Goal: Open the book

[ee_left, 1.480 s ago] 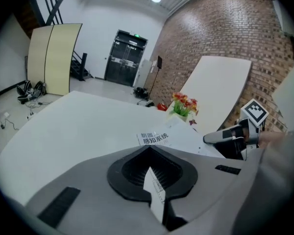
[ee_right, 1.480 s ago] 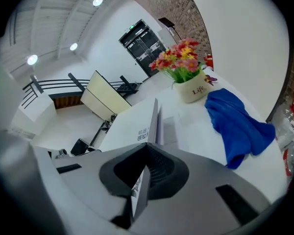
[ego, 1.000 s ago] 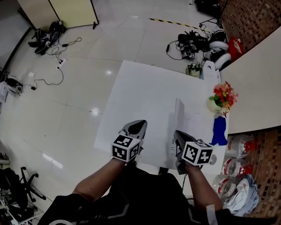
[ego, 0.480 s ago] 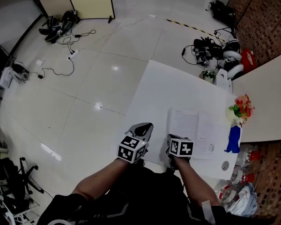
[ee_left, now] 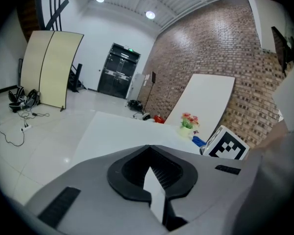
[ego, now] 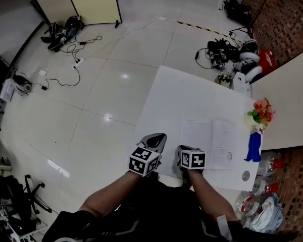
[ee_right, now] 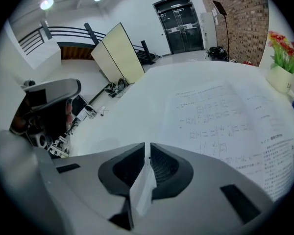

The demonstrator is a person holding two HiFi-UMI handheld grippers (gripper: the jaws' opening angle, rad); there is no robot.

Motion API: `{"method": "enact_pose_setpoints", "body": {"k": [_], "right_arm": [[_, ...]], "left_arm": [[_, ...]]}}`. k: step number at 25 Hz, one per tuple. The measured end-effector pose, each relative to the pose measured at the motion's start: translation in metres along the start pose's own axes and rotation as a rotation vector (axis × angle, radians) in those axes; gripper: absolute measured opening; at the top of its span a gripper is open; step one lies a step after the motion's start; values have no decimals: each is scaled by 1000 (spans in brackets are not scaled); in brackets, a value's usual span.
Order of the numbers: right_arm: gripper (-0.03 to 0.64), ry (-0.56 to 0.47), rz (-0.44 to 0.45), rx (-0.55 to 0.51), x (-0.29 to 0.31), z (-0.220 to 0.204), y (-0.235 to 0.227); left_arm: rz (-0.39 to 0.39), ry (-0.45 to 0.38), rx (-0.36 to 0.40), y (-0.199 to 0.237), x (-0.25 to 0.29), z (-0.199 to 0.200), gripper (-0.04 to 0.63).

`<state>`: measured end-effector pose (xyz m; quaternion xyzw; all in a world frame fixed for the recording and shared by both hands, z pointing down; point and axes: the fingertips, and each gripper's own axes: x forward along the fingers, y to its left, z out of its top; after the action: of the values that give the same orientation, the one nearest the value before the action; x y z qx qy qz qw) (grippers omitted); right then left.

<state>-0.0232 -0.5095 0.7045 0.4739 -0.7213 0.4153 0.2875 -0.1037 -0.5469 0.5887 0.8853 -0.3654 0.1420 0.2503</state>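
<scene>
**Book point(ego: 212, 144) now lies flat, right gripper point(ego: 186, 153) drawn back**

Since a second ago, the leaf that stood upright has fallen over. The book now lies spread open, two printed pages facing up, on the near right part of the white table point(ego: 177, 95). My right gripper has pulled back to the table's near edge, just beside the book's left page. Its jaws are pressed together with nothing between them. My left gripper point(ego: 154, 141) hangs at the near edge too, apart from the book, jaws likewise closed and empty.

I judge the book thin and light, with soft, floppy pages that would crease or tear easily. If another leaf needs turning, I would pinch it at its free outer edge or a corner, not near the spine, and lift gently.

Counted: one book, one table, two grippers. Past the book's right side stand one pot of red and orange flowers point(ego: 260, 112) and one blue object point(ego: 253, 147) that I cannot identify.
</scene>
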Motion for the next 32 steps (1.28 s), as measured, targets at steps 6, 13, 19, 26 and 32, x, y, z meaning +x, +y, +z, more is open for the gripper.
{"method": "enact_pose_setpoints", "body": {"k": [6,13,19,26,32], "right_arm": [[3,-234,45,86,-67,41,-24],[3,-571,-33,20,-215,100,-103],[3,-716,-71,-100,-319,102,-165],[3,-774,-32,-174,-374,78,-198],[3,-823,-14,-200,-409,63,-193]], "left_arm": [[-35,-40,12,-20,11,12,-5],[-70,-142,100,-84,29,65,-6],[-37,-226,115,-161,41,99,-5],[6,-281,170,-237,31,105,-5],[74,-273,220,-262,-10,88,-5]]}}
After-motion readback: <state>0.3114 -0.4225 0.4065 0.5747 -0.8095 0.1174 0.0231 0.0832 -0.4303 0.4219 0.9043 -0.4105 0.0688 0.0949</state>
